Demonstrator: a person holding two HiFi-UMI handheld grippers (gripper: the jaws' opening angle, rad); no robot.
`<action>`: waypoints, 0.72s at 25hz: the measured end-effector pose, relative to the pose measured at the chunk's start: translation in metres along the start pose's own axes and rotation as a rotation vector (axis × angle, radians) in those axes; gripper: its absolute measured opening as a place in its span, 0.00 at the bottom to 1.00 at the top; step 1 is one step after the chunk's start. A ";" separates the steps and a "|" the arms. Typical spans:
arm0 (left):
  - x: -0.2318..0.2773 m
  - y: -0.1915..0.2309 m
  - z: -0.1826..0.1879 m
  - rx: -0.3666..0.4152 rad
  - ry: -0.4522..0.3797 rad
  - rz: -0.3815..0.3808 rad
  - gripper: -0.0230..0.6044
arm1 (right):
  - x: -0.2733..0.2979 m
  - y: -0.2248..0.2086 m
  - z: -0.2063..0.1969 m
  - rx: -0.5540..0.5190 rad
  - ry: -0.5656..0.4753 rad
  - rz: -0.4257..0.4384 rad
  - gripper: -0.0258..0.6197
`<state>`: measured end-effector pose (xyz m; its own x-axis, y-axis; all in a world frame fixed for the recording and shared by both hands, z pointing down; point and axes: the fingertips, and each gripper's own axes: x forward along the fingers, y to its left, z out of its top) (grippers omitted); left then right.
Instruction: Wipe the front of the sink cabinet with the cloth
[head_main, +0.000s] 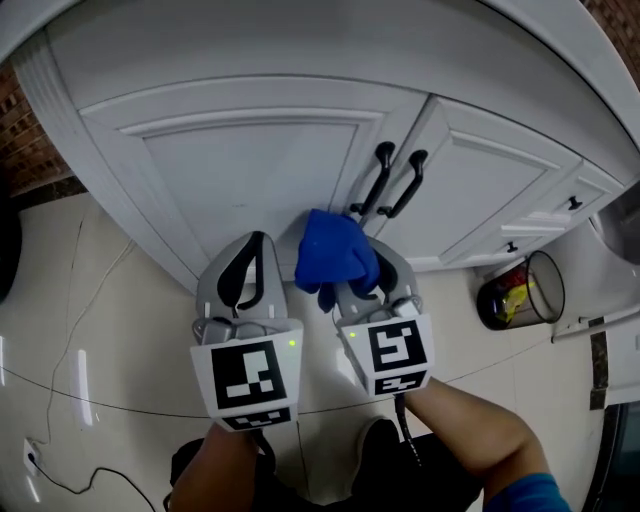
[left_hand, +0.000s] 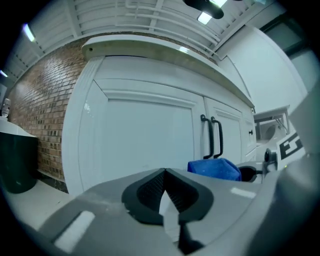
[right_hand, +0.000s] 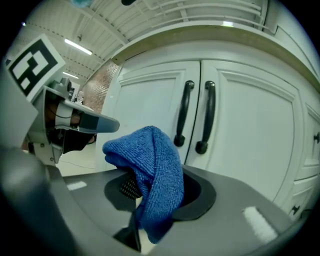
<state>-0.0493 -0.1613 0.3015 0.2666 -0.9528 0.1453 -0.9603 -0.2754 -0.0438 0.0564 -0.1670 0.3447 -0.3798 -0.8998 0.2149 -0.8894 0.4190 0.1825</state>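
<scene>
Two grippers: both sit low, side by side, in front of the sink cabinet (head_main: 250, 170).
Left gripper (head_main: 257, 240): its jaws are pressed together with nothing between them. It is just waiting.
Right gripper (head_main: 358, 262): its jaws are squeezed on the blue cloth (head_main: 335, 250).
Cloth: it is bunched over the tips of the right jaws, and one end hangs down between them (a fat, soft lump).
Where the cloth is: low on the cabinet front, by the line where the two doors meet, just under the two black handles (head_main: 392, 182).
Which way to go: the white doors lie straight ahead of the right jaws. The handles stand upright, ahead and a bit higher.
Nearer hand: the right one, I think, since it has the cloth. The left one faces the left door.
Touching or not: I cannot tell if the cloth is on the door yet.
My guess for the next move: I push the right gripper forward until the cloth meets the door, then slide it across.
Watch out: the hanging end could catch on a handle.
</scene>
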 end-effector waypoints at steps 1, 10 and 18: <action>0.003 -0.008 0.001 -0.010 -0.005 -0.009 0.05 | -0.004 -0.008 -0.003 0.001 0.006 -0.010 0.26; 0.029 -0.086 -0.004 -0.052 -0.017 -0.132 0.05 | -0.046 -0.101 -0.029 0.068 0.046 -0.174 0.26; 0.051 -0.173 -0.027 -0.010 0.029 -0.284 0.05 | -0.091 -0.199 -0.057 0.130 0.058 -0.382 0.26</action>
<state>0.1280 -0.1593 0.3433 0.5230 -0.8334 0.1786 -0.8482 -0.5295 0.0129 0.2822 -0.1619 0.3441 -0.0042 -0.9778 0.2093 -0.9899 0.0337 0.1376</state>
